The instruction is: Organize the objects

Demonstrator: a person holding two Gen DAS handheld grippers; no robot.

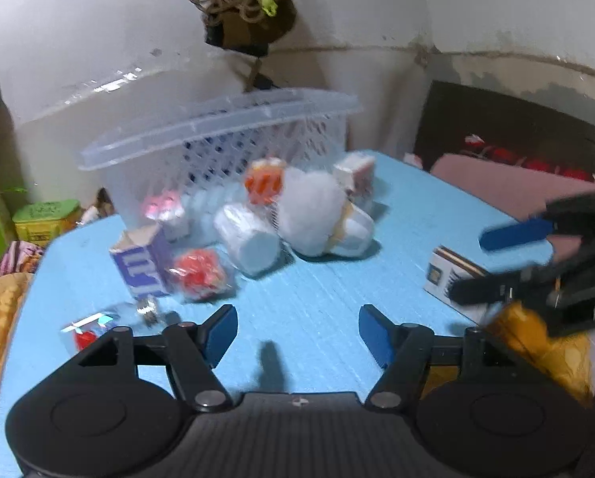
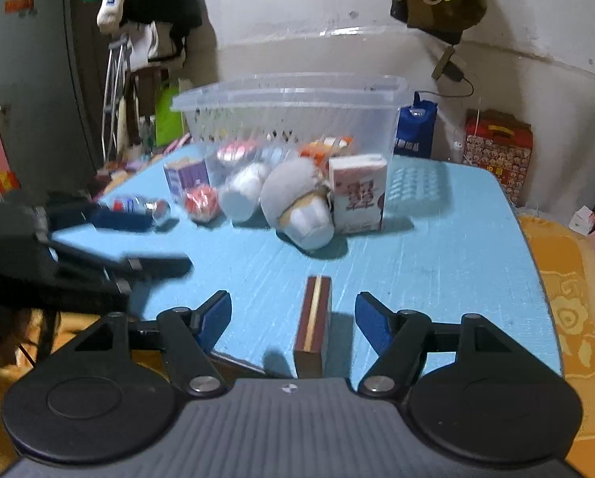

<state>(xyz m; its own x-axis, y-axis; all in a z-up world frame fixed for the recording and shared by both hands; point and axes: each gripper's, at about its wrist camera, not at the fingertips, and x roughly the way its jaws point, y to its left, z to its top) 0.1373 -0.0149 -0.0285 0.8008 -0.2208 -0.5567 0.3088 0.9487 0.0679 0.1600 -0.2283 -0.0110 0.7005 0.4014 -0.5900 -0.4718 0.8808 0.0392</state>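
Blue table cluttered; objects heaped before basket. Right gripper gaped wide around upright box, untouched. Left gripper open, empty. Risk: off-centre closing topples narrow box.

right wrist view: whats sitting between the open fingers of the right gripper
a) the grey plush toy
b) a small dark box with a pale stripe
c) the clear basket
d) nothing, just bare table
b: the small dark box stands on the blue table in the gap of the right gripper, whose jaws are apart and not touching it; the grey plush toy and clear basket lie farther back.
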